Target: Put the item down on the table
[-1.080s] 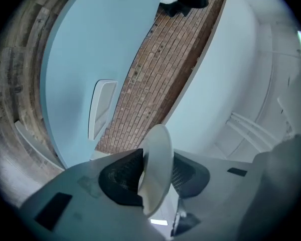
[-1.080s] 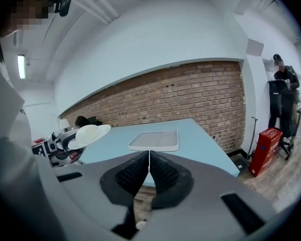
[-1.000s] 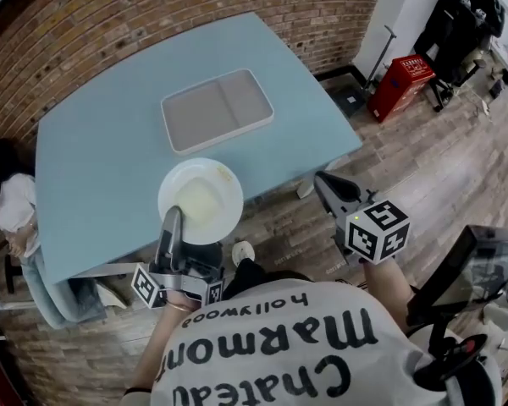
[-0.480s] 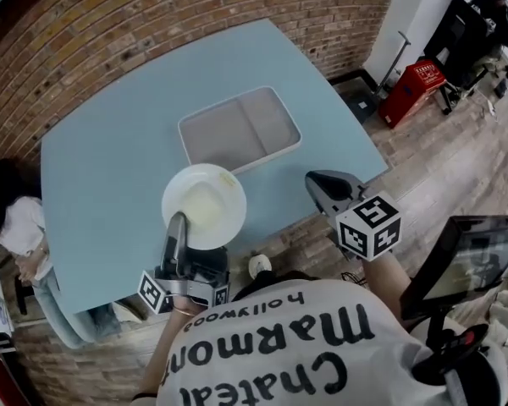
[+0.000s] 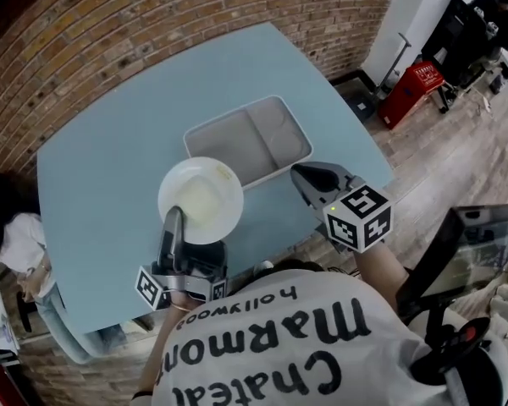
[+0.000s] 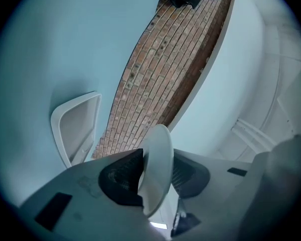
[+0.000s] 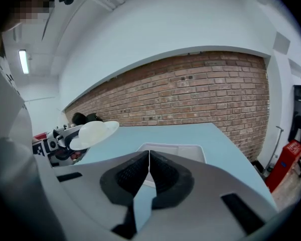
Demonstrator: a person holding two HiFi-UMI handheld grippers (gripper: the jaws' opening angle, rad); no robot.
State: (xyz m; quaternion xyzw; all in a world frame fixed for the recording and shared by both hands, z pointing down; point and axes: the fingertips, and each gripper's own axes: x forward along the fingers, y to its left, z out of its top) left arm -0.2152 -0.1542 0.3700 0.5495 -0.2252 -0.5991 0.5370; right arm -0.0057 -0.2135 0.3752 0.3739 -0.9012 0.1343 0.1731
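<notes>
A white plate (image 5: 201, 200) hangs above the near part of the light blue table (image 5: 102, 167), pinched by its near rim. My left gripper (image 5: 171, 220) is shut on the plate (image 6: 158, 164), whose edge stands between the two jaw pads. From the right gripper view the plate (image 7: 93, 133) shows at the left, held level over the table. My right gripper (image 5: 309, 178) is shut with nothing between its jaws (image 7: 148, 172) and hovers over the table's near right edge, beside the tray.
A white two-compartment tray (image 5: 248, 140) lies on the table beyond the plate, also seen as the tray (image 7: 173, 152) and the tray (image 6: 74, 129). A brick wall (image 5: 152, 15) runs behind the table. A person (image 5: 8, 218) sits at the left. A red basket (image 5: 415, 81) stands on the floor.
The person has stepped closer, so the table and tray sit nearer in view. My right gripper has moved from over the floor to over the table's edge. The plate stays gripped.
</notes>
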